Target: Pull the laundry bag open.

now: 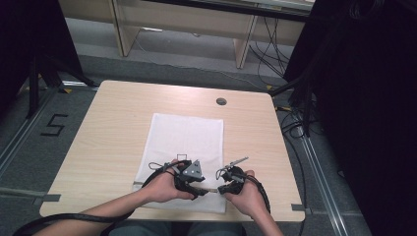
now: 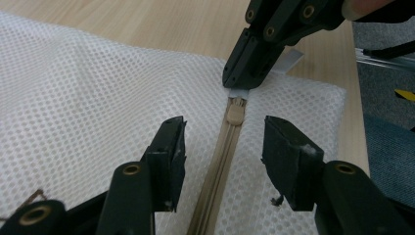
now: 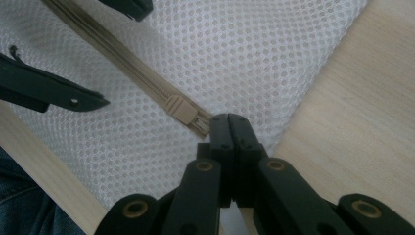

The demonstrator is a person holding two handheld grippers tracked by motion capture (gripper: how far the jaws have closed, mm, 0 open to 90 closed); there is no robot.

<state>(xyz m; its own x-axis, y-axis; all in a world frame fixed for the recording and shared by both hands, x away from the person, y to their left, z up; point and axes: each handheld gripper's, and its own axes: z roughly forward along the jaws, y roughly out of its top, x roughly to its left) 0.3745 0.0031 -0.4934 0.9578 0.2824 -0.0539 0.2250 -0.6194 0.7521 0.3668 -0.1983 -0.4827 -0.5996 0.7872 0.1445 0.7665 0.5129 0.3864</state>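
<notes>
While the right tongs [image 3: 230,128] pinch the end of the zipper [image 2: 218,171], the white mesh bag [image 1: 184,142] lies flat on the wooden surface [image 1: 108,132]. Spread wide, the left tongs [image 2: 222,147] straddle the beige zipper slider [image 2: 235,113] without touching it.

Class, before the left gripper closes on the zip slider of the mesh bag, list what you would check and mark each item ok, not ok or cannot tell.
1. Right gripper shut at the zip's end by the slider: ok; what it pinches: cannot tell.
2. Left gripper open: ok.
3. Zip track runs between the left fingers: ok.
4. Zip slider between those fingers: not ok, it lies beyond their tips.
5. Mesh bag flat on the table: ok.
</notes>
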